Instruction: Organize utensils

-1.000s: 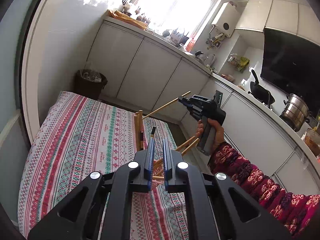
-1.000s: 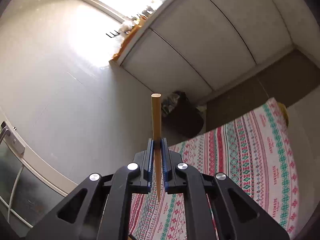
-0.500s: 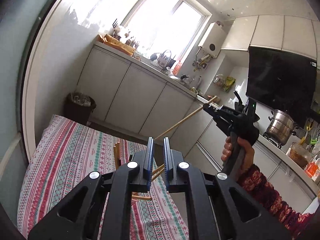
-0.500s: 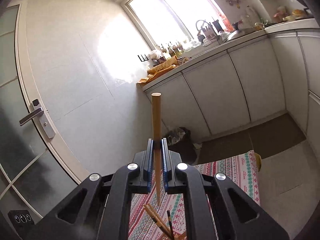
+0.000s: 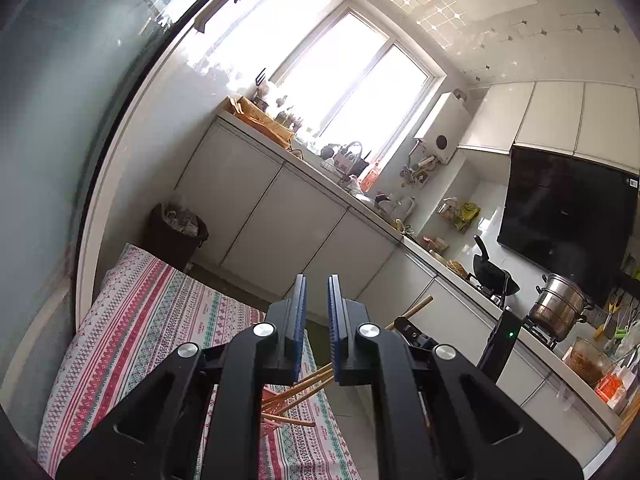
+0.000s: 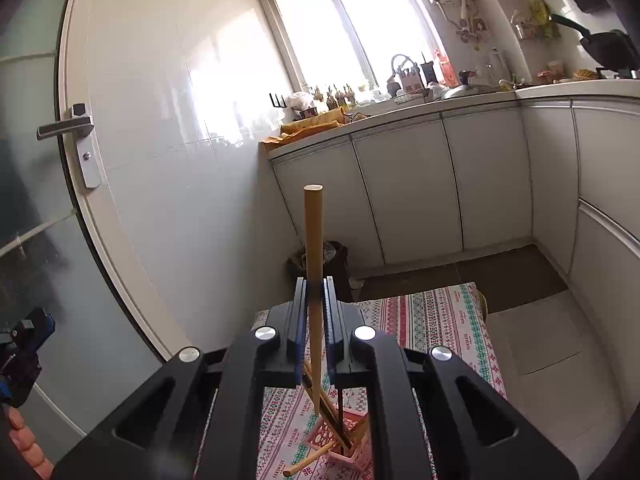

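My right gripper [image 6: 315, 308] is shut on a wooden chopstick [image 6: 313, 240] that stands upright between its fingers, its lower tip above a pink slotted holder [image 6: 345, 436] on the patterned tablecloth [image 6: 440, 320]. The holder has several wooden chopsticks and a dark one leaning in it. My left gripper [image 5: 316, 312] is raised, its jaws narrowly apart with nothing between them. Below it several chopsticks [image 5: 296, 396] show over the tablecloth [image 5: 152, 312]. The held chopstick's top end [image 5: 412, 310] shows past the left gripper's right finger.
A dark waste bin [image 5: 178, 232] stands on the floor beyond the table. White cabinets [image 6: 420, 184] and a cluttered counter run under the window. A pan [image 5: 490, 272] and a steel pot [image 5: 560, 306] sit at the right. A glass door with a handle [image 6: 66, 126] is at the left.
The right gripper has come down with the chopstick, tilting level over the pink holder. The left gripper has tilted upward, so more wall and ceiling show.
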A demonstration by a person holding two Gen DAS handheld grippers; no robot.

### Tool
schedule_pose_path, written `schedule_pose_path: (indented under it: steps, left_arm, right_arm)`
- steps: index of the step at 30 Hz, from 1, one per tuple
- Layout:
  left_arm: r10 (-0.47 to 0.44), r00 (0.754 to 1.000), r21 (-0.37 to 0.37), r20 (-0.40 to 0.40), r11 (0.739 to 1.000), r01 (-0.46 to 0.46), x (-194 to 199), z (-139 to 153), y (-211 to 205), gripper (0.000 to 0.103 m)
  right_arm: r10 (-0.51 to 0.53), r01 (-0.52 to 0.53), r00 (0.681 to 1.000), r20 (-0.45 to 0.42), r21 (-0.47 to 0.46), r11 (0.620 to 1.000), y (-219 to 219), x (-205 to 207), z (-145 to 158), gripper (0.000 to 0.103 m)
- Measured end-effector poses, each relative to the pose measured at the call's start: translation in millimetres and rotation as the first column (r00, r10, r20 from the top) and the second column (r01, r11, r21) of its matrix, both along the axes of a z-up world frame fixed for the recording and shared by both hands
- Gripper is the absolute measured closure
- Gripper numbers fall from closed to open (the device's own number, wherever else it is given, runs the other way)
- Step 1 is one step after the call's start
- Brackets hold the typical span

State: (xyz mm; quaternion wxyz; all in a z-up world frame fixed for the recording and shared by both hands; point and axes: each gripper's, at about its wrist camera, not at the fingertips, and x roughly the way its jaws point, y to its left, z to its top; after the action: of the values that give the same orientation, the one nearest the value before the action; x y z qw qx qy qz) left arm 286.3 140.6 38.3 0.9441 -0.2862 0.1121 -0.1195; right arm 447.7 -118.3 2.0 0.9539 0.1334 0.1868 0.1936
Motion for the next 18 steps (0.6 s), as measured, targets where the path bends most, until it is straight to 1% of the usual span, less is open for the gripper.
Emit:
schedule_pose_path:
  steps: [4, 7, 8, 9, 10, 11, 12, 14, 16, 18]
  left_arm:
    - [0.017, 1.000, -0.017, -0.007, 1.000, -0.017, -2, -4, 14, 0.092]
    - [0.025, 1.000, -0.031, -0.017, 0.999, -0.026, -1, -5, 22, 0.092]
    - [0.027, 0.999, -0.036, -0.018, 0.999, -0.027, -3, -5, 23, 0.092]
    - [0.029, 0.999, -0.039, -0.018, 0.999, -0.030, -3, -5, 25, 0.090]
    - [0.033, 0.999, -0.039, -0.018, 0.999, -0.033, -4, -6, 27, 0.090]
    - [0.035, 0.999, -0.038, -0.019, 0.999, -0.035, -5, -6, 27, 0.089]
    - [0.036, 0.999, -0.036, -0.022, 0.999, -0.037, -5, -5, 27, 0.088]
    - [0.033, 0.999, -0.040, -0.034, 0.999, -0.034, -5, -6, 26, 0.085]
    - [0.017, 0.999, -0.044, -0.051, 0.999, -0.020, -2, -8, 23, 0.083]
    - [0.001, 0.997, -0.033, -0.072, 0.999, -0.003, 1, -10, 15, 0.079]
  right_arm:
    - [-0.012, 0.013, 1.000, 0.006, -0.086, 0.996, 20, 2, -25, 0.095]
    - [-0.005, 0.005, 1.000, -0.002, -0.123, 0.992, 30, 3, -53, 0.093]
    - [-0.009, 0.007, 1.000, -0.015, -0.129, 0.992, 32, 4, -61, 0.088]
    - [-0.015, 0.011, 0.999, -0.032, -0.124, 0.992, 32, 5, -68, 0.084]
    - [-0.021, 0.016, 0.999, -0.043, -0.114, 0.993, 30, 5, -71, 0.079]
    - [-0.032, 0.028, 0.999, -0.042, -0.108, 0.994, 28, 3, -72, 0.076]
    - [-0.042, 0.039, 0.999, -0.034, -0.107, 0.994, 27, 0, -70, 0.074]
    - [-0.060, 0.059, 0.998, -0.006, -0.113, 0.992, 26, -10, -62, 0.054]
    - [-0.081, 0.085, 0.996, 0.039, -0.122, 0.989, 25, -25, -51, 0.050]
    - [-0.119, 0.127, 0.991, 0.069, -0.138, 0.982, 25, -41, -40, 0.040]
